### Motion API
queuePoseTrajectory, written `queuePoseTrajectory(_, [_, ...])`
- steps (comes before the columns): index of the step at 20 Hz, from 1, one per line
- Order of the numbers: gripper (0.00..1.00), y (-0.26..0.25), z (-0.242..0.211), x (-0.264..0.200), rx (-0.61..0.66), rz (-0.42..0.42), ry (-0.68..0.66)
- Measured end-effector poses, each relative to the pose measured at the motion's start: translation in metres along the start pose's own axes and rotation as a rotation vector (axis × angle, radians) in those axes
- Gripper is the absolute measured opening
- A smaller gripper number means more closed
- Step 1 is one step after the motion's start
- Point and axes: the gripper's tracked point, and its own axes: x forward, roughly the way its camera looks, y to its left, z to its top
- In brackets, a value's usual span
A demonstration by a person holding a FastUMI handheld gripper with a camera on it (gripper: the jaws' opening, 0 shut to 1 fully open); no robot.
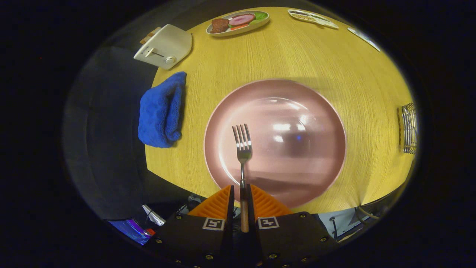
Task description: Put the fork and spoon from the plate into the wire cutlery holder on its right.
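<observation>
The claw [241,193] is gripping the fork [242,149] by its handle, both fingers [219,203] pressing in on it from either side. The fork is pointing straight ahead, its tines reaching out over the near half of the pink plate [319,111]. The lower end of the handle is running down between the fingers and getting lost in the dark gap there. Whether the fork is touching the plate or hanging just above it is hard to make out.

The wire cutlery holder [408,128] is standing well to the right of the plate, near the bench [282,56] edge — it is squeezed and partly cut off, so what it contains cannot be told.

Left of the plate a folded blue towel [161,111] is lying at the bench edge. Beyond it a white toaster [163,46] is sitting, and farther back a dish of food [238,22] — two more flat dishes [312,18] are lying near the far right rim, too distorted to read clearly.
</observation>
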Motion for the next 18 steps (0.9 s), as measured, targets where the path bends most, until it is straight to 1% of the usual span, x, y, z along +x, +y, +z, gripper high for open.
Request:
queuePoseTrajectory(9, [0.18, -0.009, -0.010, 0.020, -0.033, -0.065, 0.034])
queuePoseTrajectory(14, [0.18, -0.008, -0.014, 0.027, -0.033, -0.064, 0.038])
queuePoseTrajectory(16, [0.14, -0.005, -0.012, 0.022, -0.022, -0.043, 0.036])
queuePoseTrajectory(18, [0.15, -0.004, -0.009, 0.021, -0.021, -0.033, 0.019])
